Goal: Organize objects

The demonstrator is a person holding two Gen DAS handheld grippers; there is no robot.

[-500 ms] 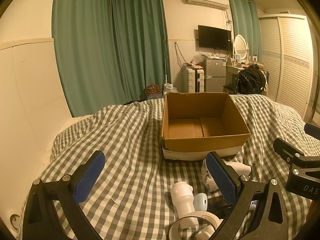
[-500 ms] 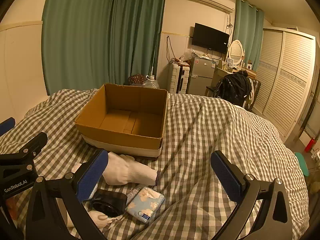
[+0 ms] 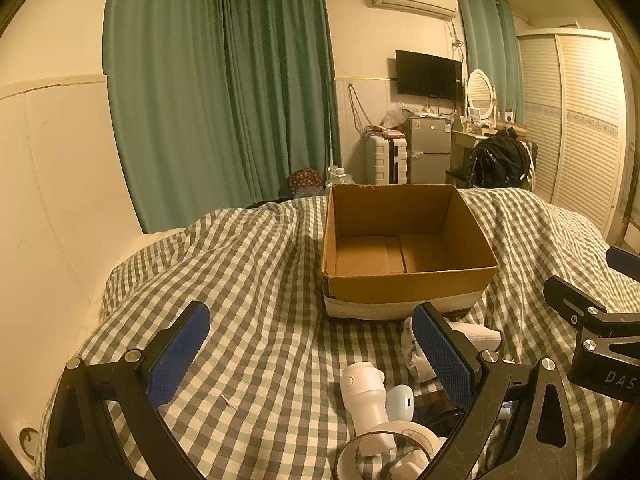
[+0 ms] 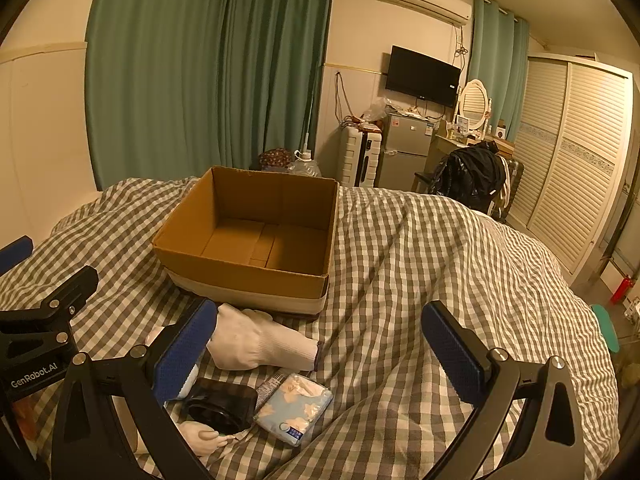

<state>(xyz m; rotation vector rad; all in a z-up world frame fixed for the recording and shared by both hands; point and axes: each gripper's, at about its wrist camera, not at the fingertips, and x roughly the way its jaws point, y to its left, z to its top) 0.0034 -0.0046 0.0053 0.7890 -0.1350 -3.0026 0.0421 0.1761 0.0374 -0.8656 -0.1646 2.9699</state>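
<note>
An open, empty cardboard box (image 3: 404,248) (image 4: 256,240) stands on the checked bedspread. In front of it lie a white glove (image 4: 256,340) (image 3: 480,334), a black tape roll (image 4: 222,404), a light blue tissue pack (image 4: 294,408), a white cylindrical device (image 3: 366,396) and a pale blue earbud case (image 3: 400,400). My left gripper (image 3: 310,354) is open and empty above the bed, near these items. My right gripper (image 4: 320,344) is open and empty over the glove and pack.
The bed (image 4: 420,280) fills the foreground. A cream wall (image 3: 48,200) runs along the left and green curtains (image 3: 224,100) hang behind. A fridge, suitcase and chair with a black bag (image 4: 472,176) stand beyond the bed; louvred wardrobe doors (image 4: 580,160) are at the right.
</note>
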